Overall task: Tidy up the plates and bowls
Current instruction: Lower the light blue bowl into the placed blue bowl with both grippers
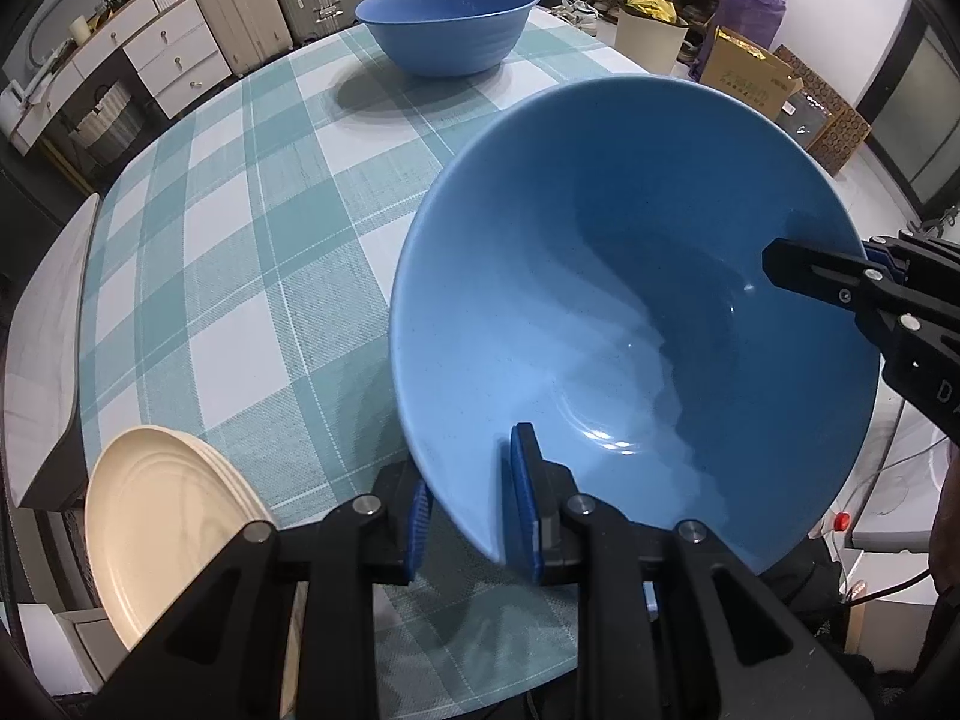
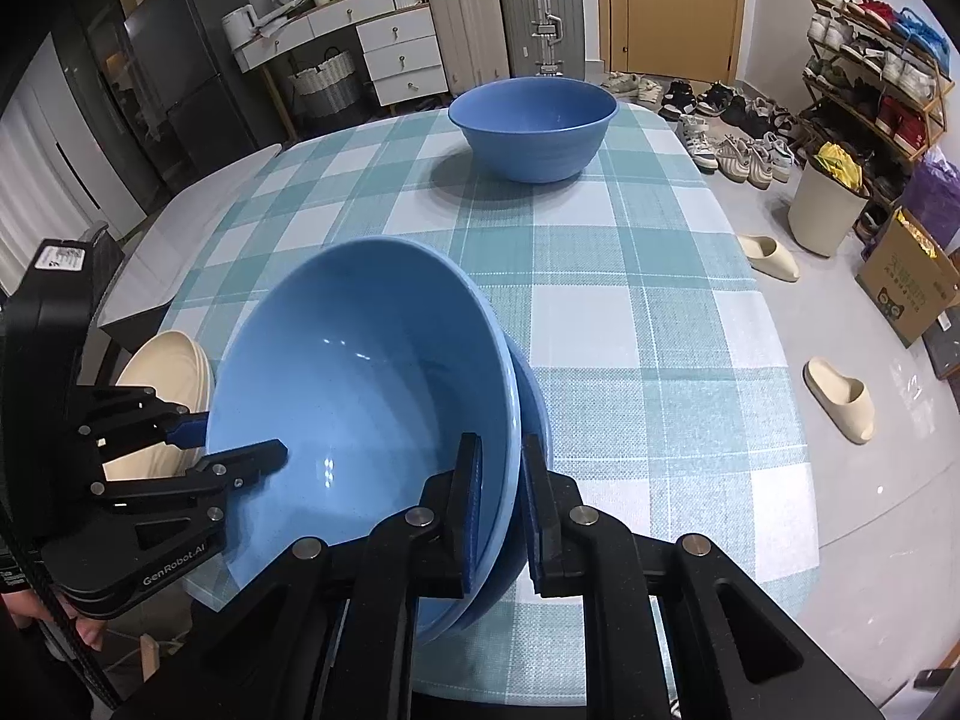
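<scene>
A large blue bowl (image 1: 600,300) hangs tilted over the near edge of the checked table, held from both sides. My left gripper (image 1: 471,471) is shut on its near rim, one blue pad outside and one inside. In the right wrist view the bowl (image 2: 360,372) sits nested in a second, darker blue bowl (image 2: 533,402). My right gripper (image 2: 503,447) is shut on both rims together. The left gripper (image 2: 240,435) shows at the opposite rim, and the right gripper (image 1: 828,258) reaches in from the right. Another blue bowl (image 1: 447,24) (image 2: 534,126) stands upright at the table's far end.
A stack of cream plates (image 1: 162,516) (image 2: 174,372) lies at the table's near left corner, just beside the left gripper. A chair back (image 1: 48,360) stands at the left edge. A bin (image 2: 825,210), a cardboard box (image 2: 906,282) and slippers (image 2: 840,399) sit on the floor to the right.
</scene>
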